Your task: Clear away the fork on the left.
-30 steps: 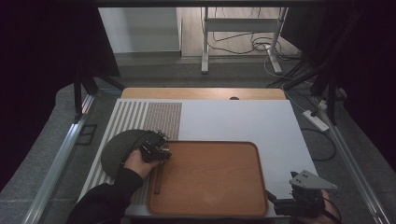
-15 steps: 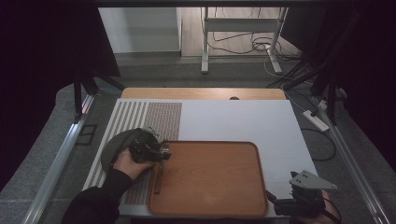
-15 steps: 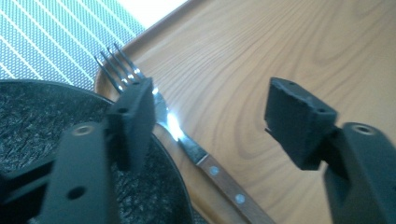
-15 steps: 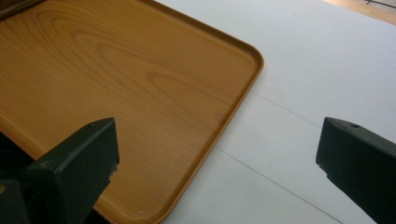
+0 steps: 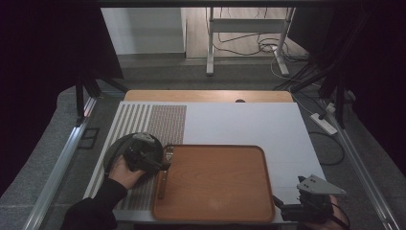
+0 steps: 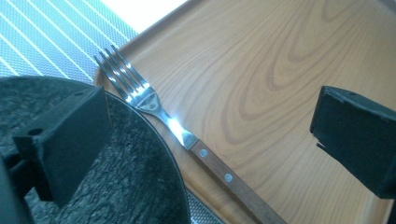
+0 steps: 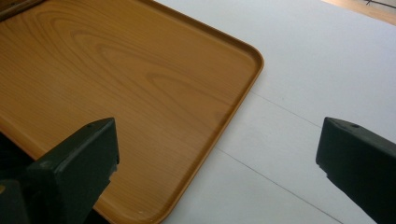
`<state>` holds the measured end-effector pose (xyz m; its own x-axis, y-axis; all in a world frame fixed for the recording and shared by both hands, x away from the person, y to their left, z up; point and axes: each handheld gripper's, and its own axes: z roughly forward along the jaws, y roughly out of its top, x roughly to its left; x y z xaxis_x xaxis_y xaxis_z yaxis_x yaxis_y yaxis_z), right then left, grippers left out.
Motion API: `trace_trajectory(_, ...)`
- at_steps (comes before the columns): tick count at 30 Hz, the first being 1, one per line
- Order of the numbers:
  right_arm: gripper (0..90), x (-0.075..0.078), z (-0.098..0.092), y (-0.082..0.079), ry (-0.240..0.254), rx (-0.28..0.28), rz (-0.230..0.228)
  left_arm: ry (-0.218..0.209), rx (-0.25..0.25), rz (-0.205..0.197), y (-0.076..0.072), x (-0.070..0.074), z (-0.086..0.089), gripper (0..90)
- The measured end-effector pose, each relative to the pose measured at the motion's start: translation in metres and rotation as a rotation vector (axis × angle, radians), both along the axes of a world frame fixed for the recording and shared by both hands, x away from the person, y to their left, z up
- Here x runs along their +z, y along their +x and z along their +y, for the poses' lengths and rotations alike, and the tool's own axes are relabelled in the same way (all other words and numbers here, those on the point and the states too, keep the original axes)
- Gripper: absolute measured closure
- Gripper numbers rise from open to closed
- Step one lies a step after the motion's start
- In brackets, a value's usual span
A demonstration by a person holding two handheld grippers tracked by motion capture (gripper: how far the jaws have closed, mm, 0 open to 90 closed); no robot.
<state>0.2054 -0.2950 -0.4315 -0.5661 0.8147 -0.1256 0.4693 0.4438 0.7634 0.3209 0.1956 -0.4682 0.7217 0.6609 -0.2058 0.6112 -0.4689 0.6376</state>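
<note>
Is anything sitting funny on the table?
Yes, the fork. It lies crooked along the left edge of the wooden tray, tines poking over the tray's rim toward the striped mat, right beside the dark round plate. Nothing looks spilled or broken.

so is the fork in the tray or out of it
In. The fork lies flat on the wooden tray along its left edge, tines beside the dark plate.

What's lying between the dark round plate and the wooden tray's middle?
A fork with a wooden handle lies along the wooden tray at its edge, beside the dark round plate, as the left gripper view shows.
</note>
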Motion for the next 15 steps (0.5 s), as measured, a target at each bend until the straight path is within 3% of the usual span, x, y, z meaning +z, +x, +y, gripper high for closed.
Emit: trace_trajectory(15,0.0,0.000,0.000,0.000,0.000,0.000,0.002,-0.014,0.027,-0.038,-0.019,0.005,0.010,0.0)
